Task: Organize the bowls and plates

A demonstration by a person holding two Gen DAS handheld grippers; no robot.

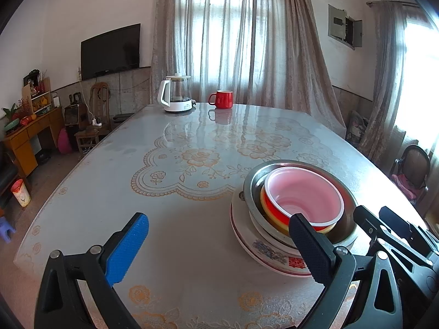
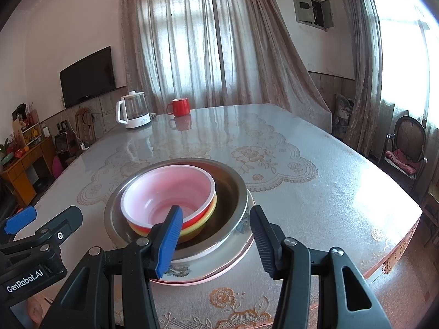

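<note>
Plates and bowls sitting nested in one stack on the table [image 2: 329, 192], near its close edge: a patterned ceramic plate [image 2: 219, 263] lying at the bottom, a steel basin [image 2: 236, 189] resting on it, a yellow bowl [image 2: 203, 223] inside the basin, and a red bowl with a pink inside [image 2: 167, 189] topping the pile. Seen from the left wrist, the same stack standing to the right, with the red bowl [image 1: 304, 194] inside the basin [image 1: 255, 181] over the plate [image 1: 260, 249].

Left gripper [image 1: 219, 246] hovering low over bare tablecloth beside the stack, jaws spread wide, gripping nothing, its black finger [image 1: 310, 246] overlapping the stack's rim in view. Right gripper [image 2: 216, 235] hanging just in front of the stack, jaws standing about half apart, pads pressing on nothing, blue finger [image 2: 170, 241] crossing the bowls in view.

Far across the table, standing side by side: a white kettle [image 2: 133, 109] and a red mug [image 2: 179, 107]
</note>
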